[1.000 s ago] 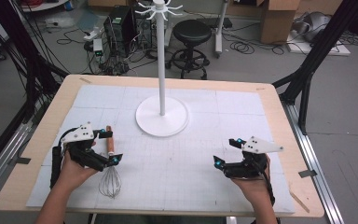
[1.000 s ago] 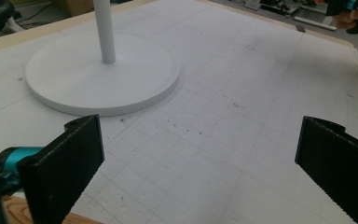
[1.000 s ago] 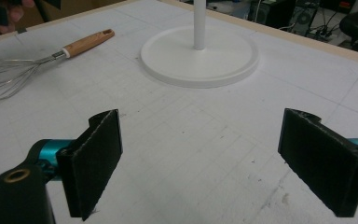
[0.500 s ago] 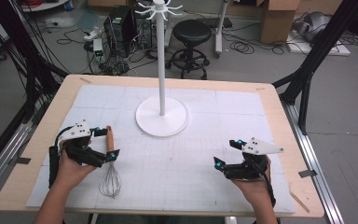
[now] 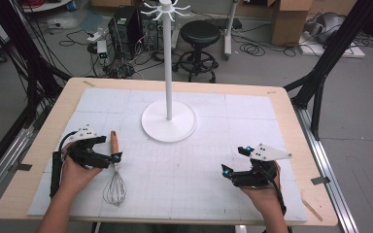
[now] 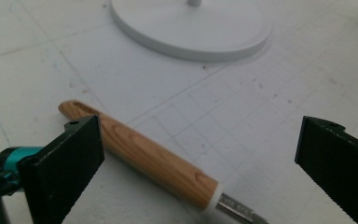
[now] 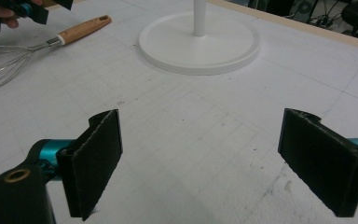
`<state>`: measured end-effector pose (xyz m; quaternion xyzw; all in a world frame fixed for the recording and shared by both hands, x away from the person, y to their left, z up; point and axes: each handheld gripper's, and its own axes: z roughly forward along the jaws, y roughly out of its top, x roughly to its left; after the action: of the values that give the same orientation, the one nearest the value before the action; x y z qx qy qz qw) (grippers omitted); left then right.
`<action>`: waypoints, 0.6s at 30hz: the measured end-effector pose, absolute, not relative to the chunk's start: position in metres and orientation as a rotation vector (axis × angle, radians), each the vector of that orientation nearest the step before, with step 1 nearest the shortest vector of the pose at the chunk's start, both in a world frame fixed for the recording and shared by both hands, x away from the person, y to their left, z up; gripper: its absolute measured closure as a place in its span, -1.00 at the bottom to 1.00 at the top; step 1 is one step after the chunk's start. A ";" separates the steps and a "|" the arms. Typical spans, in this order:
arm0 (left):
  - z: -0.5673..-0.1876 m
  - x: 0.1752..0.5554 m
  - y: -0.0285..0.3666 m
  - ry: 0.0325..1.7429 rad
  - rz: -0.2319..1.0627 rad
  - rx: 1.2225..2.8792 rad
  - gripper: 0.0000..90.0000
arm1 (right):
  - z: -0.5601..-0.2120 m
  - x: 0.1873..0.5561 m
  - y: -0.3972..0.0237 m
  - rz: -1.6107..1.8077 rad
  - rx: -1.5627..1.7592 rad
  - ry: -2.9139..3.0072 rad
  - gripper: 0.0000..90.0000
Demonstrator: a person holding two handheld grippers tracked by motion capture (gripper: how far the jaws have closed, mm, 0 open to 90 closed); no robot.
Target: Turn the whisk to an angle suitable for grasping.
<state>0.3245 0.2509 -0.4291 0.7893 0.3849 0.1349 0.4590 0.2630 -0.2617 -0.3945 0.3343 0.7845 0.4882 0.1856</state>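
A whisk lies on the white mat, its wooden handle (image 5: 113,141) pointing away from me and its wire head (image 5: 115,188) toward me. My left gripper (image 5: 108,148) is open and straddles the handle low over the mat. In the left gripper view the handle (image 6: 140,151) lies between the two wide-apart jaws, close to the left one, with the gripper (image 6: 200,172) holding nothing. My right gripper (image 5: 234,160) rests open at the front right, and its own view shows bare mat between the jaws (image 7: 219,163). The whisk (image 7: 9,60) lies far off at its upper left.
A white stand with a round base (image 5: 169,121) and a tall pole (image 5: 167,58) topped with hooks is at the mat's middle back. The base (image 6: 191,28) lies just beyond the whisk handle. The wooden table edge (image 5: 301,145) frames the mat.
My left gripper has edged slightly forward along the whisk handle, still open. The whisk and my right gripper have not moved.
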 end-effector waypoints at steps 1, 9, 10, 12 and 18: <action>-0.432 0.326 0.251 0.969 0.333 1.950 -0.96 | -0.395 0.263 -0.262 1.371 0.937 2.209 -0.72; -0.445 0.329 0.247 1.023 0.319 2.034 -0.69 | -0.394 0.262 -0.262 1.354 0.940 2.212 -0.72; -0.449 0.330 0.244 1.033 0.334 2.090 -0.60 | -0.394 0.262 -0.262 1.356 0.944 2.212 -0.72; -0.449 0.329 0.243 1.018 0.358 2.104 -0.60 | -0.394 0.262 -0.262 1.356 0.941 2.210 -0.72; -0.449 0.328 0.239 1.033 0.398 2.122 -0.55 | -0.395 0.262 -0.260 1.334 0.935 2.221 -0.72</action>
<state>0.3275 0.2390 -0.4486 0.8252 0.4019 0.1548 0.3655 0.2619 -0.2601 -0.3950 0.3330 0.7912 0.4754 0.1926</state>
